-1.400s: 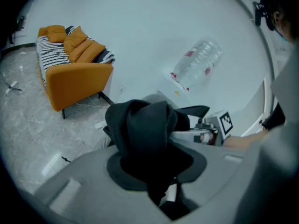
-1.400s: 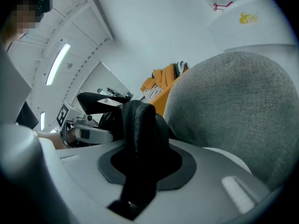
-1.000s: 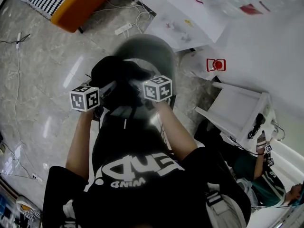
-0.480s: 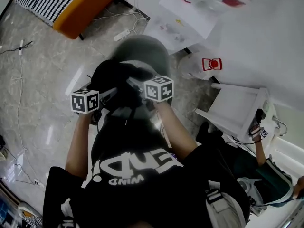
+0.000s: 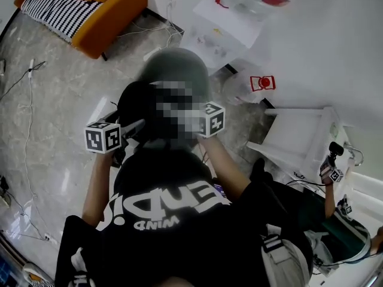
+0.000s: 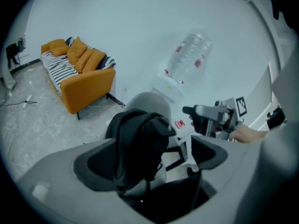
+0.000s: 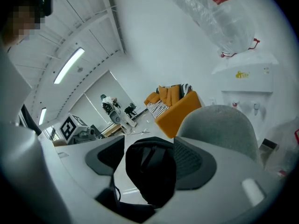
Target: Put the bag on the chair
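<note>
Bag (image 6: 140, 139) on chair (image 6: 149, 104), L claw (image 6: 152, 164), R claw (image 7: 149, 162) just opened wide, bag loose betw. jaws, tilted down

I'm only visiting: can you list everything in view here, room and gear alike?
Chair: one, grey, centre.
Bag: one, black, on the chair.
Sofa: one, orange, far left.
Water bottle: one, clear, atop the white dispenser behind the chair.
Stand: one, white, right of the chair.
Second person: one, low at right.
Left gripper: one, grey; fingers just opened, bag between them, not clamped.
Right gripper: one, grey; fingers just opened, bag between them, not clamped.
</note>
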Motion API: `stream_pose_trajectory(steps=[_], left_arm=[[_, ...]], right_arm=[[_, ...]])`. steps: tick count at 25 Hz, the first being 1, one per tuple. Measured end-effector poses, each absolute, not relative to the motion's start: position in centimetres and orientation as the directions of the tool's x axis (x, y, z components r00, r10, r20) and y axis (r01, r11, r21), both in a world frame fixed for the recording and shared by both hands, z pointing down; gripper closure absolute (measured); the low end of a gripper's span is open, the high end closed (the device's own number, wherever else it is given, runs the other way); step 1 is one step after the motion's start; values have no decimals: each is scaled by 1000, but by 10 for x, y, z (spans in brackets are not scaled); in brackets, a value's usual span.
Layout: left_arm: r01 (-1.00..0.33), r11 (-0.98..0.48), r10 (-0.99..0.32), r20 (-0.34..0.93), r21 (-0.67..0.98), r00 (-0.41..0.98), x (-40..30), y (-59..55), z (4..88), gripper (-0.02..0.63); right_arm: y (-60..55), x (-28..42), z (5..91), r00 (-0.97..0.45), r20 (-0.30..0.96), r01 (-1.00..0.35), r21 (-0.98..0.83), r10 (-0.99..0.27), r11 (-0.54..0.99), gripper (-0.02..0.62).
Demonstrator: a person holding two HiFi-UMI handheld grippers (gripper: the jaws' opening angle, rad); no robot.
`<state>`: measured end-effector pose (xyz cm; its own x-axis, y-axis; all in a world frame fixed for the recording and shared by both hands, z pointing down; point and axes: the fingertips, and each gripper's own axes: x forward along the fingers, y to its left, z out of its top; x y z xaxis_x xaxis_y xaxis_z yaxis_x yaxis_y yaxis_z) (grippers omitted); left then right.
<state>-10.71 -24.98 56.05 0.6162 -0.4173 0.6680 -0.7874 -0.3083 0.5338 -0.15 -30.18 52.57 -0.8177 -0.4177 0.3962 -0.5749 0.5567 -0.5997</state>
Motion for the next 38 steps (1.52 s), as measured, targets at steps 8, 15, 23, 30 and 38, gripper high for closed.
stream_pose_trajectory(steps=[8, 15, 23, 30, 38], left_arm=[[-782, -395, -555, 553, 482, 621, -110, -251, 488, 107], [-786, -489, -720, 333, 378, 608, -125, -250, 434, 184], [-824, -463, -791, 266, 328, 550, -131, -245, 430, 526], [-865, -447, -825, 269, 227, 497, -133, -239, 439, 603], [-883, -420, -837, 286, 208, 466, -137, -235, 449, 603]], right_arm=[[-274, 10, 481, -811, 355, -584, -532, -464, 613, 276], [-258, 34, 455, -762, 309, -647, -385, -569, 658, 366], [-257, 58, 452, -693, 269, -717, -353, -669, 601, 577], [-257, 62, 460, -663, 271, -742, -358, -698, 566, 594], [-251, 67, 472, -635, 284, -764, -363, -718, 533, 594]])
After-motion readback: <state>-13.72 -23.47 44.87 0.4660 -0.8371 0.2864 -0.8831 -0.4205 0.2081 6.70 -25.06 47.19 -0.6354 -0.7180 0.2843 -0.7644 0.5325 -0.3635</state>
